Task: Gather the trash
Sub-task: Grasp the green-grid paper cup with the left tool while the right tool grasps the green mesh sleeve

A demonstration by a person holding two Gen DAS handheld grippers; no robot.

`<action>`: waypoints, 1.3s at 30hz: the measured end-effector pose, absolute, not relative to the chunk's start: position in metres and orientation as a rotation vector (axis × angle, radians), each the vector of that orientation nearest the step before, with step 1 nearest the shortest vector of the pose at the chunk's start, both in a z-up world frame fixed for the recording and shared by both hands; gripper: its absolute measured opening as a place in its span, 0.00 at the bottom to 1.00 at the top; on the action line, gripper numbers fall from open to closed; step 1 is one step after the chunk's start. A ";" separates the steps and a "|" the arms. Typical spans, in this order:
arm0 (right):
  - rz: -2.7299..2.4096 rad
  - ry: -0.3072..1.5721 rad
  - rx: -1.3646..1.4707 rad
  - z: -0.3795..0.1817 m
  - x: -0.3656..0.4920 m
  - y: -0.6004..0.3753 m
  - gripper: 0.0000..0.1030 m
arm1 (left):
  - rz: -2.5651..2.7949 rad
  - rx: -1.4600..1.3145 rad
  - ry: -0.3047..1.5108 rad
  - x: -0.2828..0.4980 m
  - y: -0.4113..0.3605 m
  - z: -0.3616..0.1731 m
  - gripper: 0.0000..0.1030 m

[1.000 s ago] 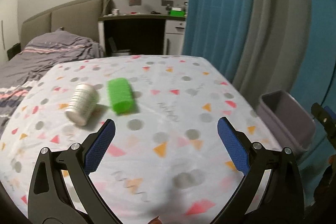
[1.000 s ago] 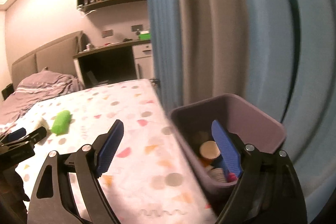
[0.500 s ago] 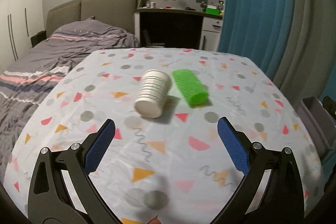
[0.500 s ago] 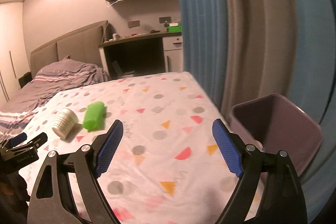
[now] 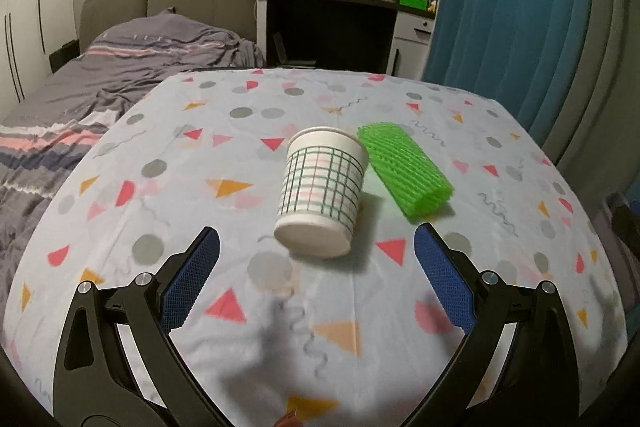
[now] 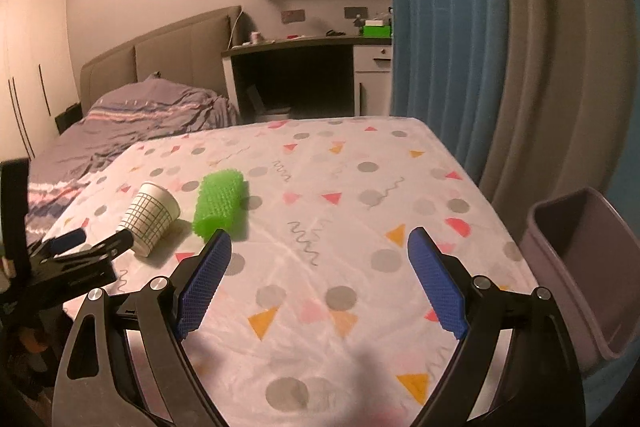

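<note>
Left wrist view shows the left hand-held gripper (image 5: 316, 263) spread wide and empty, the paper cup (image 5: 322, 193) lying on its side mid-frame on the desk (image 5: 200, 163) touching a green mesh sleeve (image 5: 404, 169), while the right hand-held gripper (image 6: 318, 267) also gapes empty beside the bin (image 6: 592, 267) at right.

One paper cup (image 5: 322, 194), lying on its side, left. One green mesh sleeve (image 5: 404, 173), just right of it. One purple bin (image 6: 588, 267), far right, off the tabletop (image 5: 240, 187) edge. Two claws: left claw (image 5: 316, 281), right claw (image 6: 320, 281).
</note>
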State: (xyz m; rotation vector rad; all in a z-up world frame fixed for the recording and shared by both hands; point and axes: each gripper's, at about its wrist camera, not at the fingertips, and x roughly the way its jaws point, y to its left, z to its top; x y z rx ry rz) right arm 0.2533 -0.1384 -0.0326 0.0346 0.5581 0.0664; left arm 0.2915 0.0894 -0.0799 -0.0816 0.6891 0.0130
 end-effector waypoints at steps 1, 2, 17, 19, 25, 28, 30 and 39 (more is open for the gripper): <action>0.071 0.561 0.030 -0.034 0.257 -0.135 0.84 | 0.009 -0.081 0.697 0.298 0.090 -0.082 0.93; 0.077 0.566 0.026 -0.035 0.261 -0.132 0.84 | 0.009 -0.084 0.707 0.305 0.091 -0.085 0.93; 0.132 0.632 -0.027 -0.058 0.316 -0.083 0.84 | -0.046 -0.185 0.786 0.344 0.111 -0.106 0.54; 0.145 0.642 -0.030 -0.060 0.322 -0.075 0.84 | -0.023 -0.198 0.777 0.341 0.116 -0.104 0.53; 0.175 0.676 -0.033 -0.069 0.342 -0.049 0.84 | 0.088 -0.221 0.726 0.319 0.141 -0.081 0.53; 0.186 0.701 -0.039 -0.077 0.353 -0.035 0.83 | 0.144 -0.216 0.716 0.309 0.153 -0.080 0.53; 0.185 0.721 -0.053 -0.083 0.360 -0.025 0.80 | 0.169 -0.224 0.727 0.306 0.162 -0.084 0.53; 0.175 0.767 -0.068 -0.094 0.374 -0.013 0.68 | 0.197 -0.244 0.732 0.304 0.179 -0.090 0.53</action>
